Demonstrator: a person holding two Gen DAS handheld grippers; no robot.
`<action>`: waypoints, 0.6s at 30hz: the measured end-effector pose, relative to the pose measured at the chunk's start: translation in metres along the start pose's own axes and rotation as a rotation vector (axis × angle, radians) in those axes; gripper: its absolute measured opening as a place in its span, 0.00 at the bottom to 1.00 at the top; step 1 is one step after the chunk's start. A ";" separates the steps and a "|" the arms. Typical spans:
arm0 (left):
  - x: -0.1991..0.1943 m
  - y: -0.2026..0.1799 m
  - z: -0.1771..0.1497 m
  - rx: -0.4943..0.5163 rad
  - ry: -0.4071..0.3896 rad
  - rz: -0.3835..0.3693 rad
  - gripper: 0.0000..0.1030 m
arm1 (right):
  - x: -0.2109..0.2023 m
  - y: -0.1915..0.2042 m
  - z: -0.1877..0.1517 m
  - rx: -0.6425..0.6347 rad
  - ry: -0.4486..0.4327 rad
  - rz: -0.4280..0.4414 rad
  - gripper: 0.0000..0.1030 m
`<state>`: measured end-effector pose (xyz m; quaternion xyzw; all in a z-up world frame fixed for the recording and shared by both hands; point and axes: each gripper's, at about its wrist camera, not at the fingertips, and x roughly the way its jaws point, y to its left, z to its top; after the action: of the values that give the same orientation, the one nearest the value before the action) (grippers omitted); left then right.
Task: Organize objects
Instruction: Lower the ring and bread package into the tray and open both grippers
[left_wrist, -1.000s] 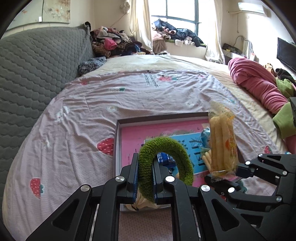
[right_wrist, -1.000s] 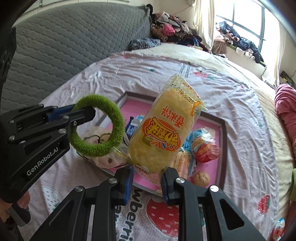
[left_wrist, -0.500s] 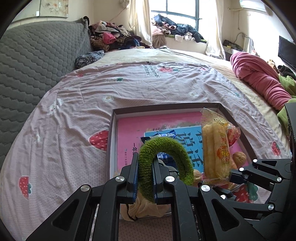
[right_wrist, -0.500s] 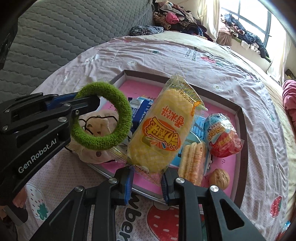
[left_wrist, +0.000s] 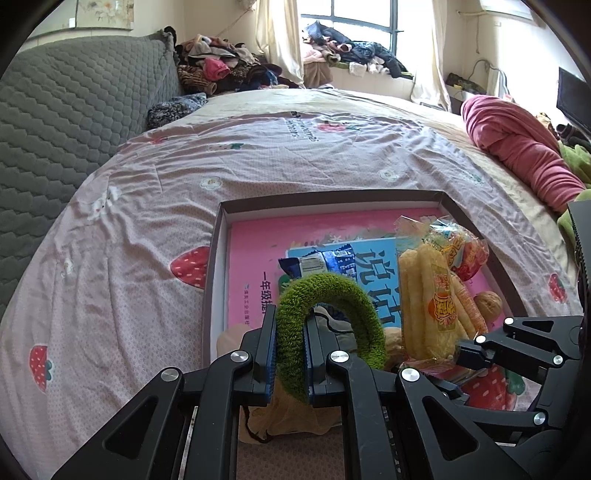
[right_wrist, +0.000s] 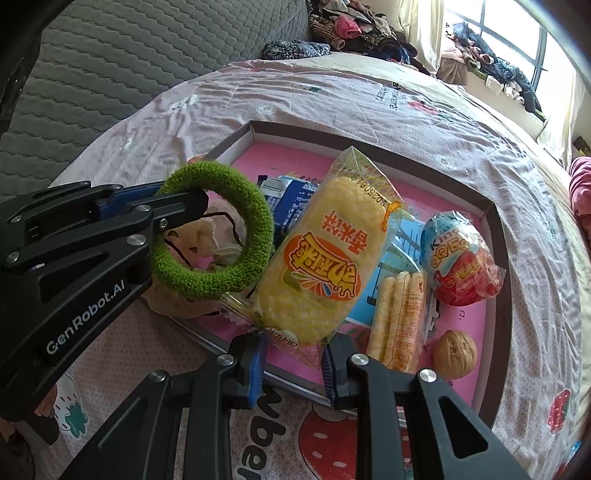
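Note:
My left gripper (left_wrist: 290, 325) is shut on a fuzzy green ring (left_wrist: 332, 295), held upright over the near left corner of a shallow dark-rimmed box (left_wrist: 332, 197); from the right wrist view that gripper (right_wrist: 173, 210) and ring (right_wrist: 255, 229) show at the left. My right gripper (right_wrist: 293, 350) is shut on the lower end of a yellow snack packet (right_wrist: 321, 266), which hangs over the box's near edge; the packet (left_wrist: 428, 295) also shows in the left wrist view. In the box lie a pink book (right_wrist: 280, 162), a blue wrapper (right_wrist: 295, 203), a wrapped toy egg (right_wrist: 458, 258), a stick-snack pack (right_wrist: 399, 317) and a walnut (right_wrist: 454, 350).
The box rests on a bed with a pink strawberry-print sheet (left_wrist: 147, 206). A beige cloth pouch (right_wrist: 207, 240) lies at the box's near left corner. A grey quilted headboard (left_wrist: 66, 122) stands at the left, a rolled pink blanket (left_wrist: 517, 147) at the right, clothes piles (left_wrist: 221, 70) by the window.
Both grippers have sunk toward the box with the ring and the packet still held. The box and its contents fill more of each view.

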<state>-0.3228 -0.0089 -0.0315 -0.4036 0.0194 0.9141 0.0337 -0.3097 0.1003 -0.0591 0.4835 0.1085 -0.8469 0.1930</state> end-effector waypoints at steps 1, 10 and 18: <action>0.000 -0.001 -0.001 0.000 -0.002 0.002 0.12 | 0.001 0.000 -0.001 0.001 0.000 0.003 0.25; 0.005 -0.002 -0.004 -0.005 0.005 0.006 0.12 | 0.006 -0.002 -0.002 0.007 0.009 0.008 0.26; 0.007 0.001 -0.005 -0.011 0.013 0.009 0.15 | 0.007 -0.002 -0.003 0.014 0.010 0.010 0.26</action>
<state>-0.3240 -0.0095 -0.0406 -0.4096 0.0163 0.9117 0.0269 -0.3117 0.1018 -0.0664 0.4896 0.1010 -0.8443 0.1932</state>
